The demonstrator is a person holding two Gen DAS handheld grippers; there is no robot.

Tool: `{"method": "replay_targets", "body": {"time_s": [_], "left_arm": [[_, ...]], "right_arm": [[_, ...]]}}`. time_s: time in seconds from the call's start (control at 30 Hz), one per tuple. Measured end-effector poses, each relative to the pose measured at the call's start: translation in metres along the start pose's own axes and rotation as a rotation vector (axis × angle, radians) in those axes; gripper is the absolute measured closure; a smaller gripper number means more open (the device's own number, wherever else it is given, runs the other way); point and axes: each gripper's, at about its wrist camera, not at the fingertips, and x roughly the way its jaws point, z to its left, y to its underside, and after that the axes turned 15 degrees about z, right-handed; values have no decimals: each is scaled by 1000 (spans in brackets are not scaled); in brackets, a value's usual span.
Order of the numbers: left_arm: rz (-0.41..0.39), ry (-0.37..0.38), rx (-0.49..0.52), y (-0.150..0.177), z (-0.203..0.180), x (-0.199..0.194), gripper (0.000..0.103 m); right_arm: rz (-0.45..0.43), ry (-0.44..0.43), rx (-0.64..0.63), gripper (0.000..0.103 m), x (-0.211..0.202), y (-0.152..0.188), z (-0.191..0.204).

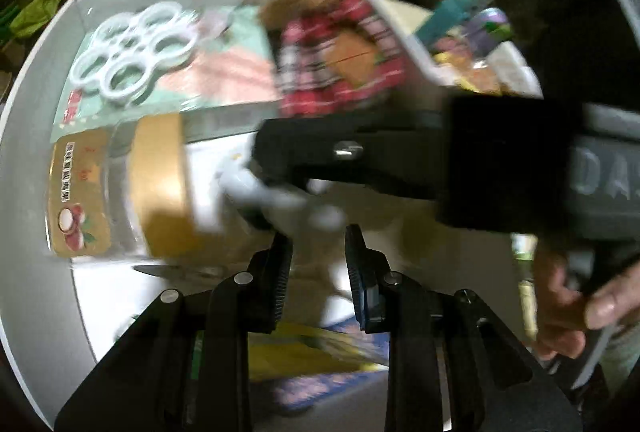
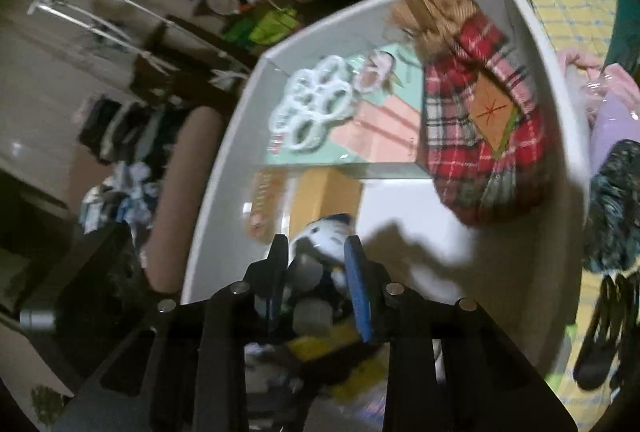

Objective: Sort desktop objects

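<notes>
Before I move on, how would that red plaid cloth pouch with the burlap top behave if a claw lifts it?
The red plaid cloth pouch looks soft, so it would probably sag and deform rather than stay rigid. Its gathered burlap top seems the easiest place to pinch. It bulges as if stuffed, so it should slump rather than roll.

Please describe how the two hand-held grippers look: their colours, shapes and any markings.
Both are black, with angular linkage arms joined by round silver pins. The left gripper has ridged finger pads. The right gripper has blue pads; its grey body carries pale raised letters, blurred.
</notes>
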Motion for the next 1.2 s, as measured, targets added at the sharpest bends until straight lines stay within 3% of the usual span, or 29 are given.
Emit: {"method": "replay_targets", "body": {"time_s": [0.17,0.33,0.47,0.63,0.77,0.9,0.97,1.1,1.13,1.2], "left_arm": [[45,-18,-28,-7,13,6,79],[13,17,-68,19,28,-16,77],[-36,48,-101,40,41,-35,72],[-58,27,-127,51,48,-45,67],[-78,39,-120,59,43,-54,63],[-109,28,-123,62,36,-55,44],[-124,28,-135,65,29,-56,43],[-171,47,-129,75,7,-64,30],[-184,48,-126,78,0,-67,29],[-207,53,-114,84,-15,-73,25]], "right_arm": [[58,100,15,73,21,-10,-8],[51,144,24,73,11,-7,-15],[17,133,36,73,0,-7,-20],[6,138,37,73,3,-9,-13],[33,186,32,63,18,-13,-7],[18,196,11,62,9,-1,-5],[-3,204,-11,51,-2,9,-2],[-45,189,-54,45,-27,38,4],[-61,185,-63,35,-36,48,5],[-77,169,-83,28,-47,63,6]]}}
